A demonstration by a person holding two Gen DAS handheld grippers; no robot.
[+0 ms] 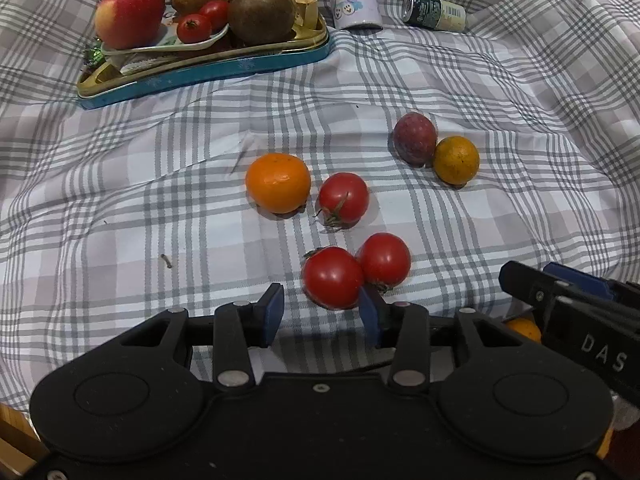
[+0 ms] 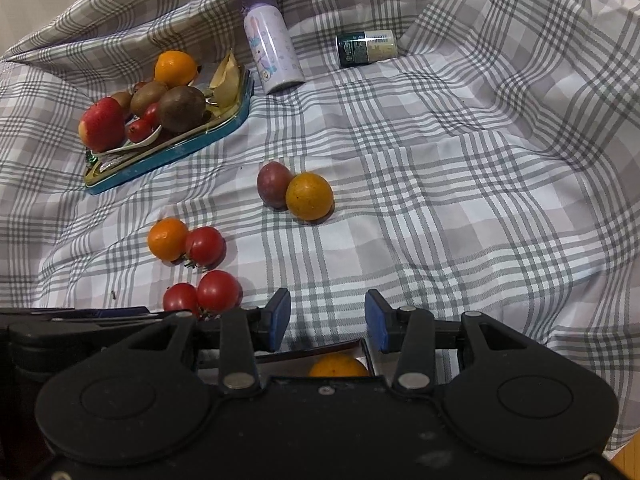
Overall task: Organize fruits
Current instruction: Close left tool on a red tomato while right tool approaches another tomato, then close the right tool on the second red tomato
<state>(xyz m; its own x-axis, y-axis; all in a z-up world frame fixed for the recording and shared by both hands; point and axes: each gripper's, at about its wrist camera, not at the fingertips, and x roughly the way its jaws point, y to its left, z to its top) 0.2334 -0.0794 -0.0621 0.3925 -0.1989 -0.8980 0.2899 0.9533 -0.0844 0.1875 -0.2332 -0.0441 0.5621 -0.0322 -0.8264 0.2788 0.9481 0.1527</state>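
Left claw (image 1: 322, 314) apart, near tomato (image 1: 332, 277) against its right pad; right claw (image 2: 328, 320) apart over checked cloth (image 2: 440, 200), empty.

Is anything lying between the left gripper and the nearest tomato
No. The left gripper is open just short of the nearest tomato, with only plaid cloth under its fingers. A second tomato touches it from behind.

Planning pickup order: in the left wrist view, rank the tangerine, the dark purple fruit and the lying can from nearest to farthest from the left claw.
1. Tangerine, mid-cloth, ahead of the left claw.
2. Dark purple fruit, farther back on the right.
3. Lying can, far back right.
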